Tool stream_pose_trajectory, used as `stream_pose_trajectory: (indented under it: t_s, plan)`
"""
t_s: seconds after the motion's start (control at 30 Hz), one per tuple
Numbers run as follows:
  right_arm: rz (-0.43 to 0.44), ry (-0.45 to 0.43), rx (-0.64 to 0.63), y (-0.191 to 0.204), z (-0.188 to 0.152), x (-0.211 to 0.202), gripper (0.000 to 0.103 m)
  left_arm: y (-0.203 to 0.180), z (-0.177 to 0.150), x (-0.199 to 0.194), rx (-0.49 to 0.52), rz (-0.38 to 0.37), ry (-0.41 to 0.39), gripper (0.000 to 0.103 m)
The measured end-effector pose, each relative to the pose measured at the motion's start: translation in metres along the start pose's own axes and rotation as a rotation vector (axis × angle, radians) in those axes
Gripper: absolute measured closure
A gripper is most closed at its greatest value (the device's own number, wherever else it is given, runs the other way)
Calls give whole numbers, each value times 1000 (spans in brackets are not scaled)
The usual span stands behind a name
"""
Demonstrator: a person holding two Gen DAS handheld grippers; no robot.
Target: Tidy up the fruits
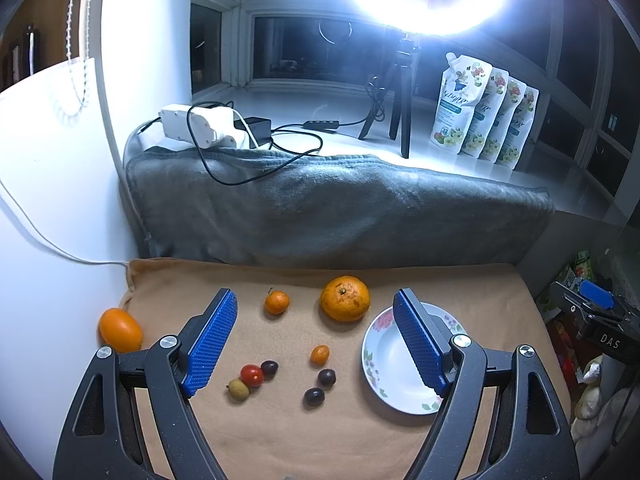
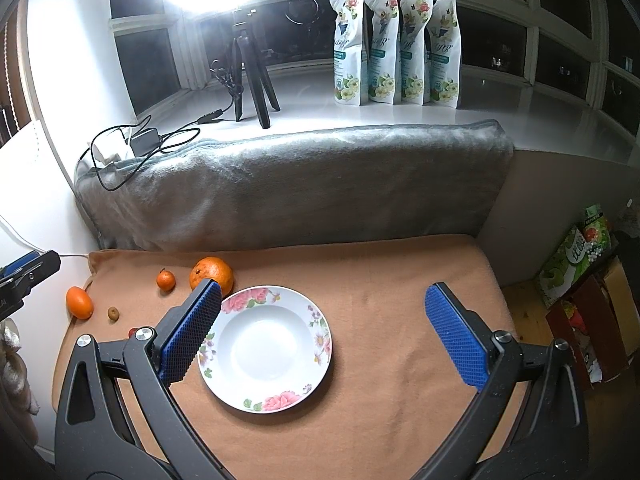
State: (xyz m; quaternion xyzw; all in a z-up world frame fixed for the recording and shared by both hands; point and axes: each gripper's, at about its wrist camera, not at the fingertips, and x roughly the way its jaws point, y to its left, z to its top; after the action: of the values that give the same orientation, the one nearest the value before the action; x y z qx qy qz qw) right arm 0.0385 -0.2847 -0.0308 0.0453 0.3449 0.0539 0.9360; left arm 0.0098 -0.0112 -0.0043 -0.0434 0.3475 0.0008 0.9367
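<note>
A white floral plate (image 1: 394, 376) (image 2: 266, 346) lies empty on a tan cloth (image 1: 280, 432) (image 2: 400, 300). Left of it lie loose fruits: a big orange (image 1: 345, 298) (image 2: 211, 274), a small mandarin (image 1: 276, 302) (image 2: 165, 280), an oval orange fruit (image 1: 120, 329) (image 2: 79, 302) at the cloth's left edge, a kumquat (image 1: 320, 354), a red cherry tomato (image 1: 251, 375), a yellowish small fruit (image 1: 238, 389) (image 2: 113, 313) and three dark grapes (image 1: 314, 397). My left gripper (image 1: 316, 344) is open above the small fruits. My right gripper (image 2: 322, 332) is open above the plate. Both are empty.
A folded grey blanket (image 1: 320, 200) (image 2: 288, 184) borders the cloth at the back. Behind it, on a white sill, stand a ring light tripod (image 1: 396, 92) (image 2: 252, 76), cables with a power adapter (image 1: 200, 124) and several refill pouches (image 1: 480, 108) (image 2: 396, 48). Boxes (image 2: 580, 272) sit at the right.
</note>
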Motion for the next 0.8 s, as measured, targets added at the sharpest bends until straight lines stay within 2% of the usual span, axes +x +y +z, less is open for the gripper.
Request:
stream_pose_trajectory:
  t_s: [0.47,0.8]
  plan:
    - [32,30,3,1,3,17,0,7,1,20,-12,-16,40,22]
    - [118,98,11,4,12,53,0,32,-12,51,-110,-97,114,24]
